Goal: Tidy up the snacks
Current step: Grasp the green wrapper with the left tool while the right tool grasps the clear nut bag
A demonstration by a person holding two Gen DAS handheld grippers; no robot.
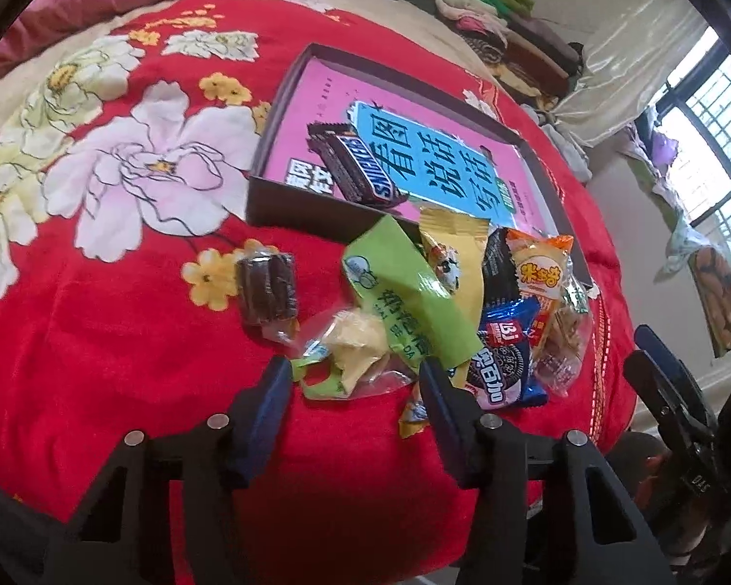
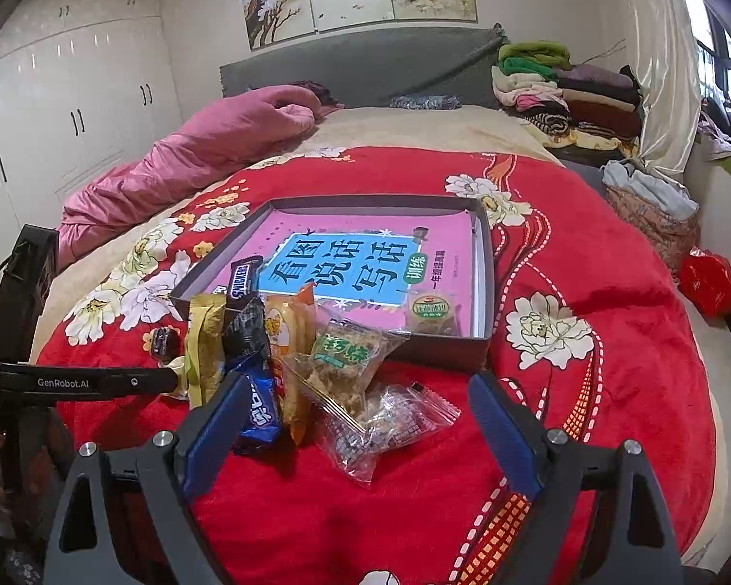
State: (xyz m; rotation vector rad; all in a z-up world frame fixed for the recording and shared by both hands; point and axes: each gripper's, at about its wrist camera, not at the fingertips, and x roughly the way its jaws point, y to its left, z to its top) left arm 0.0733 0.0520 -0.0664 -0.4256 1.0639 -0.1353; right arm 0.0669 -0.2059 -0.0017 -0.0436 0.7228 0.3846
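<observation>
A dark shallow box [image 1: 260, 190] [image 2: 487, 263] lined with a pink and blue book lies on the red floral blanket. A Snickers bar [image 1: 360, 165] [image 2: 242, 279] lies in it, and a small green-labelled snack [image 2: 431, 314] sits in its near right corner. A heap of wrapped snacks lies in front of the box: a green packet [image 1: 404, 292], a blue Oreo pack [image 1: 504, 360] [image 2: 260, 414], an orange-edged cake [image 1: 541, 273], a clear green-labelled pack [image 2: 348, 356]. My left gripper [image 1: 353, 380] is open around a yellow snack in clear wrap [image 1: 355, 346]. My right gripper [image 2: 360, 407] is open, wide, over a clear packet [image 2: 385, 424].
A dark chocolate snack [image 1: 267, 290] [image 2: 163, 341] lies apart, left of the heap. A pink quilt [image 2: 195, 156] lies at the far left of the bed. Folded clothes [image 2: 560, 87] are stacked by the headboard. A red bag [image 2: 706, 282] sits off the bed's right edge.
</observation>
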